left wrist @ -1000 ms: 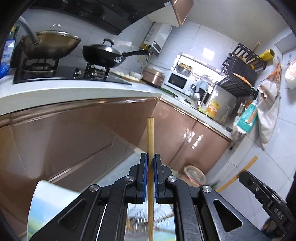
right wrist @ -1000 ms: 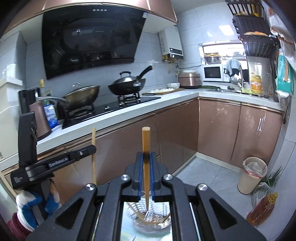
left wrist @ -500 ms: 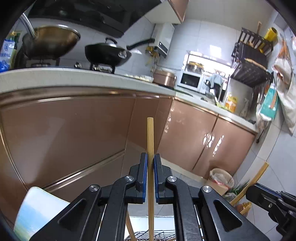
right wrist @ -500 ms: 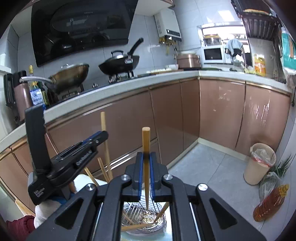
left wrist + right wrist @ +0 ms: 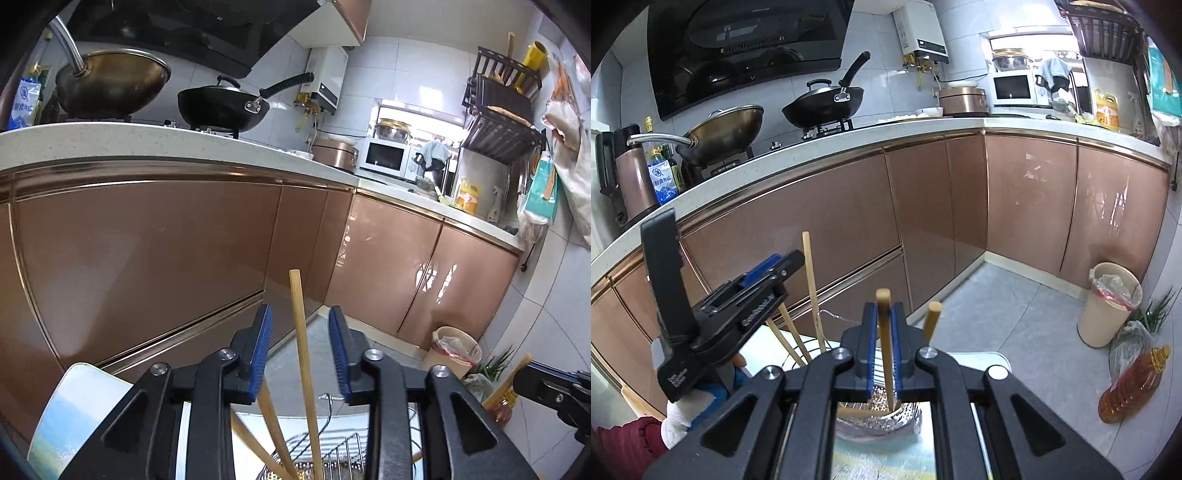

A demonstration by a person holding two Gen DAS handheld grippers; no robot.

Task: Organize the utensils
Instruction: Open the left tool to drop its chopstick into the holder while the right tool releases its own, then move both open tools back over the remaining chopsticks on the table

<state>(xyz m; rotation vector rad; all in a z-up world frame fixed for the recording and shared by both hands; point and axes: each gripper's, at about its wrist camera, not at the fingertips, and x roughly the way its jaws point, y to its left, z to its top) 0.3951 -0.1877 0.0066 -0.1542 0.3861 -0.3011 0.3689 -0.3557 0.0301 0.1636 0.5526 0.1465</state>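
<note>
The biggest change is in height: both cameras now look up at the white stone counter [image 5: 923, 127] and its copper-brown cabinet doors [image 5: 147, 251], where a second ago they looked across the hob, so both hands have come down over the perforated steel drainer basket [image 5: 879, 413]. The left gripper [image 5: 301, 354], pressed together on its chopstick a moment ago, is now opening: the long pale bamboo chopstick [image 5: 303, 354] stands loose and slightly tilted between the blue pads [image 5: 260, 354], touching neither, its lower end down in the basket among two others already leaning there. That one looks delivered. The right gripper [image 5: 884, 345] pinches a second bamboo chopstick [image 5: 885, 332] upright, its tip over the basket, so its release appears to be the step left. The basket sits on a small table with a landscape-print top [image 5: 886, 458], white-edged, just in front of the cabinets. Around it are a grey tiled floor, a lined beige waste bin [image 5: 1110, 306], and an amber oil bottle [image 5: 1130, 387].
</note>
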